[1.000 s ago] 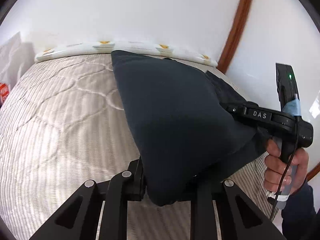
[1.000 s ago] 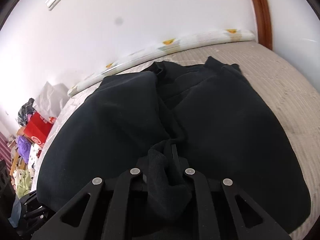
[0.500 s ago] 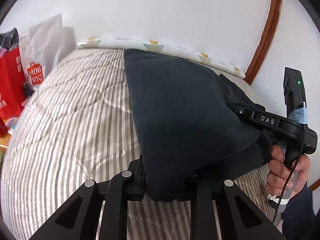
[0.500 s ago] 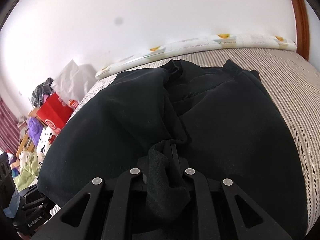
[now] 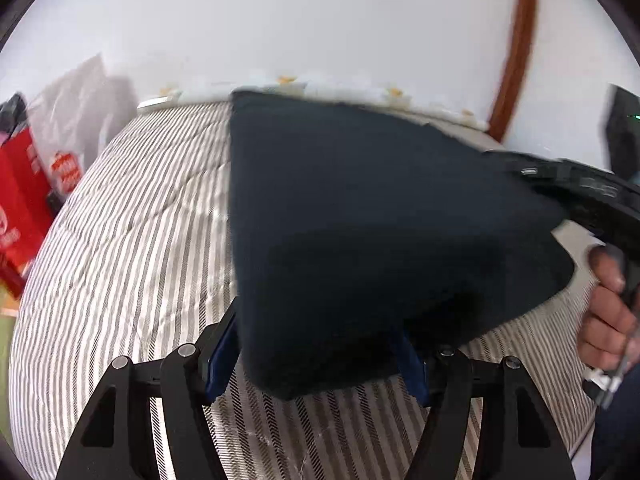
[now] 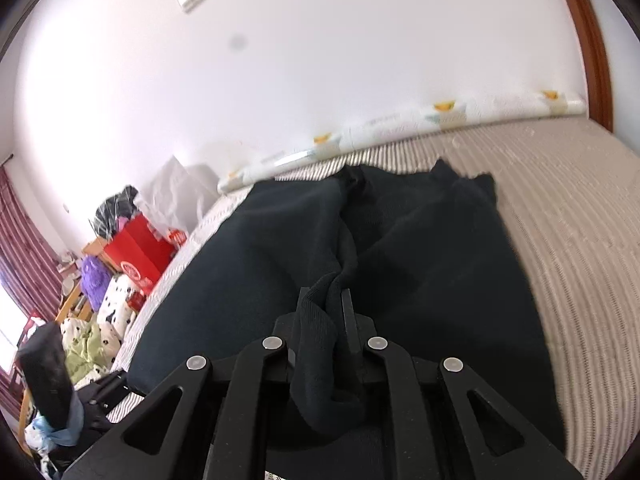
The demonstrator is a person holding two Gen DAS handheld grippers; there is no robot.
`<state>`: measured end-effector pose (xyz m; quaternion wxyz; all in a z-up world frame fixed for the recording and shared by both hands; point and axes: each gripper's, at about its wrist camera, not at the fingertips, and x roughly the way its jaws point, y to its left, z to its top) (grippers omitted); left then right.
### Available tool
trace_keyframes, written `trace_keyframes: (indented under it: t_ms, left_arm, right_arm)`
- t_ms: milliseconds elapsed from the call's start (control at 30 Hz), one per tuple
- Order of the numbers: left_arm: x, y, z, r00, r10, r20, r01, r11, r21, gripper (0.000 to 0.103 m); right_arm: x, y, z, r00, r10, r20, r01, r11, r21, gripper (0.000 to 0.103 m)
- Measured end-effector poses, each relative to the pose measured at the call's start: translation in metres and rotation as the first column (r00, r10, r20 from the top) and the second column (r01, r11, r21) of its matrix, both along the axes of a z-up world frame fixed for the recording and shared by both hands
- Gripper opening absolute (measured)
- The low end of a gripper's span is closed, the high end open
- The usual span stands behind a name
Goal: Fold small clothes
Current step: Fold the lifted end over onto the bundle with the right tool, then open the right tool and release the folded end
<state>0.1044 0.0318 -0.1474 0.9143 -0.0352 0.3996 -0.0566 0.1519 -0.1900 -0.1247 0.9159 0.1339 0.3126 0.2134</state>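
Observation:
A dark navy garment point(image 5: 360, 220) lies on the striped mattress point(image 5: 132, 260), one side lifted into a taut sheet. My left gripper point(image 5: 316, 356) has its jaws opening: the blue pads point(image 5: 218, 356) stand wide apart, and the garment's near corner hangs between them without being pinched. In the right wrist view my right gripper point(image 6: 326, 304) is shut on a bunched fold of the garment point(image 6: 420, 260), which spreads ahead of it over the mattress point(image 6: 568, 208). The right gripper point(image 5: 592, 192) also shows at the right edge of the left wrist view, held by a hand point(image 5: 604, 320).
A rolled printed cloth point(image 6: 440, 116) lies along the white wall at the bed's far edge. Beyond the bed's left side stand a red bag point(image 5: 16, 208), a white plastic bag point(image 5: 72, 120) and heaped clutter point(image 6: 100, 320). A brown door frame point(image 5: 516, 52) rises at the right.
The left jaws have spread from pinching the garment corner to wide apart, so their blue pads now show. The right gripper has kept its grip and shifted across the bed.

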Motion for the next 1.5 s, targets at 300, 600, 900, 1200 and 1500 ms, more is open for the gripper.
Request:
trace_keyframes:
  t_ms: [300, 600, 900, 1200, 1500]
  left_arm:
    - [0.009, -0.005, 0.001, 0.998, -0.028, -0.064, 0.026, 0.999, -0.040, 0.067]
    - [0.008, -0.020, 0.003, 0.996, -0.075, -0.048, 0.076, 0.997, 0.014, 0.065]
    - [-0.032, -0.001, 0.020, 0.989, -0.149, -0.008, 0.149, 0.987, -0.057, 0.065]
    - [-0.046, 0.000, 0.055, 0.986, -0.113, 0.121, 0.123, 0.990, -0.075, 0.066]
    - [0.007, -0.006, 0.035, 0.998, -0.052, 0.027, 0.053, 0.998, -0.030, 0.068]
  right_arm:
    - [-0.033, -0.081, 0.018, 0.984, -0.144, 0.101, 0.142, 0.989, 0.032, 0.008]
    - [-0.039, -0.096, -0.023, 0.978, -0.208, 0.003, 0.208, 0.975, -0.082, 0.010]
    - [-0.056, -0.106, 0.002, 0.969, -0.229, 0.092, 0.242, 0.955, -0.172, 0.021]
    - [-0.008, -0.085, 0.004, 0.990, -0.138, 0.023, 0.140, 0.962, -0.236, 0.021]
    - [0.006, -0.101, -0.012, 0.991, -0.136, 0.006, 0.136, 0.984, -0.114, 0.003]
